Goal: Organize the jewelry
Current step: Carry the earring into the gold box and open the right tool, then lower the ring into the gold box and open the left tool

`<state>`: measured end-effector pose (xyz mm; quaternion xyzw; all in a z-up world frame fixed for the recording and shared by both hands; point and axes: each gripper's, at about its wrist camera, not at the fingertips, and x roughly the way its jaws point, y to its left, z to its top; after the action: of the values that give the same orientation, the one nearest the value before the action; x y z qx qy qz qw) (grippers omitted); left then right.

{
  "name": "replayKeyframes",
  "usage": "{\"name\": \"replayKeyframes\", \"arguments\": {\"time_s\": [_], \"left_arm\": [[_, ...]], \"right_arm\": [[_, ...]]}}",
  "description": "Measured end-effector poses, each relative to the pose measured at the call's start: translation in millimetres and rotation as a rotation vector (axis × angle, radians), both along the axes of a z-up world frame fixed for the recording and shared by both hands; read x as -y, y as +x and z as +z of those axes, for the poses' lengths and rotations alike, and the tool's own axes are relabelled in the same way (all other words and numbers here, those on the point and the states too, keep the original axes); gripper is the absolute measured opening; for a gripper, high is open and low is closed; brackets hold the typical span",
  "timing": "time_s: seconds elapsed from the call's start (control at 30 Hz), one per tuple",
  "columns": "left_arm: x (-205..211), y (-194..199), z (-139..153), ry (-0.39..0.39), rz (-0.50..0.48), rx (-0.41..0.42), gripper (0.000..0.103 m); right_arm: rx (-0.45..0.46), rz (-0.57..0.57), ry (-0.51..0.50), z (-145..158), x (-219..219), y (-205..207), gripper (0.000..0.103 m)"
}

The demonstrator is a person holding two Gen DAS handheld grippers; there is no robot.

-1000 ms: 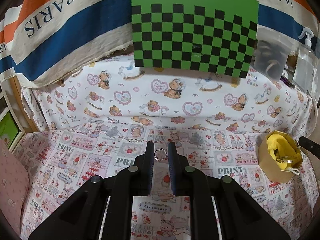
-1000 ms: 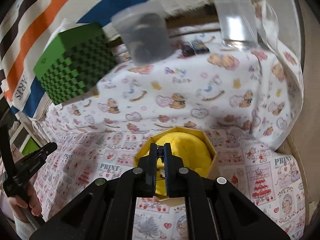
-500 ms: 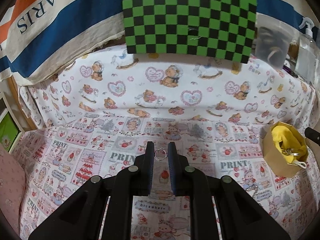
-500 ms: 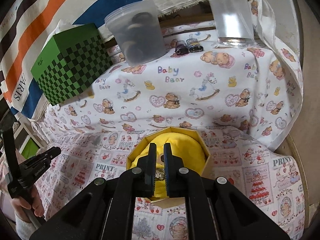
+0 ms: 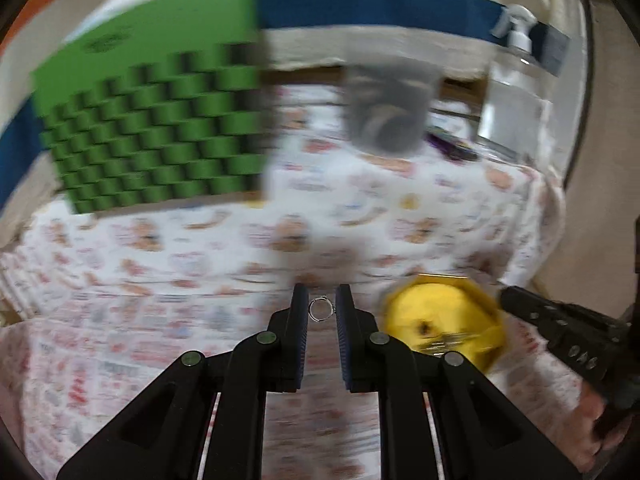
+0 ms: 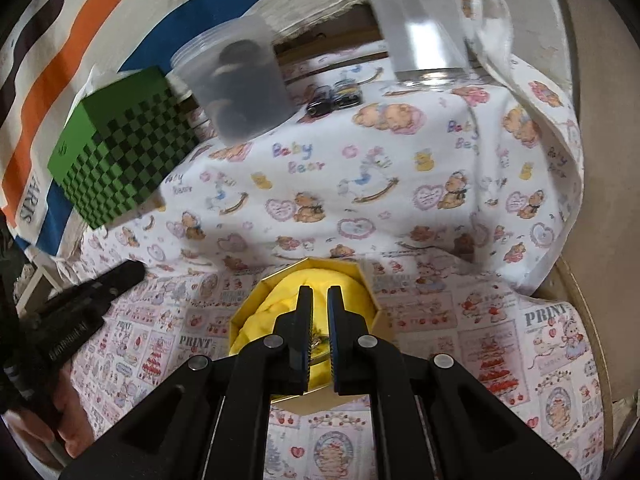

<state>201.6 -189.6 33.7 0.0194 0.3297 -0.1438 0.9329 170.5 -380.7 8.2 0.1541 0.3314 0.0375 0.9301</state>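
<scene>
My left gripper [image 5: 321,307] is shut on a small silver ring [image 5: 320,309], held between its fingertips above the printed cloth. The yellow-lined jewelry box [image 5: 442,322] sits just right of it, with jewelry pieces inside. In the right wrist view my right gripper [image 6: 319,300] hovers over the same box [image 6: 280,316], its jaws slightly apart with nothing between the fingertips; a jewelry piece [image 6: 318,340] lies in the box below them. The left gripper also shows in the right wrist view [image 6: 92,292], and the right one at the left view's right edge [image 5: 560,328].
A green checkered box [image 6: 120,160], a frosted plastic tub [image 6: 236,84] and a clear pump bottle [image 6: 420,28] stand at the back on the raised ledge. Two small dark items [image 6: 332,96] lie near the bottle. The left wrist view is motion-blurred.
My left gripper has swung right with the ring, so the yellow box is now close beside it. My right gripper's jaws have opened slightly over the box.
</scene>
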Motion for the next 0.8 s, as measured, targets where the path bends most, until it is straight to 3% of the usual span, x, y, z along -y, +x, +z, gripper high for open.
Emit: {"name": "replayKeyframes", "arguments": {"time_s": [0.27, 0.5, 0.6, 0.67, 0.73, 0.8], "left_arm": [[41, 15, -13, -0.071, -0.092, -0.139, 0.013], [50, 13, -17, -0.123, -0.126, -0.161, 0.013], [53, 7, -15, -0.054, -0.066, -0.126, 0.013], [52, 3, -13, -0.063, -0.092, -0.127, 0.020], [46, -1, -8, -0.068, -0.080, -0.118, 0.034], [37, -7, -2, -0.071, -0.066, -0.094, 0.035]], "right_arm": [[-0.006, -0.064, 0.058, 1, 25, -4, 0.008], [0.013, -0.089, 0.052, 9, 29, -11, 0.008], [0.024, -0.081, 0.045, 11, 26, -13, 0.008], [0.024, -0.082, 0.038, 11, 25, -14, 0.008], [0.020, -0.084, 0.037, 10, 24, -13, 0.008], [0.016, -0.081, 0.038, 9, 23, -12, 0.008]]}}
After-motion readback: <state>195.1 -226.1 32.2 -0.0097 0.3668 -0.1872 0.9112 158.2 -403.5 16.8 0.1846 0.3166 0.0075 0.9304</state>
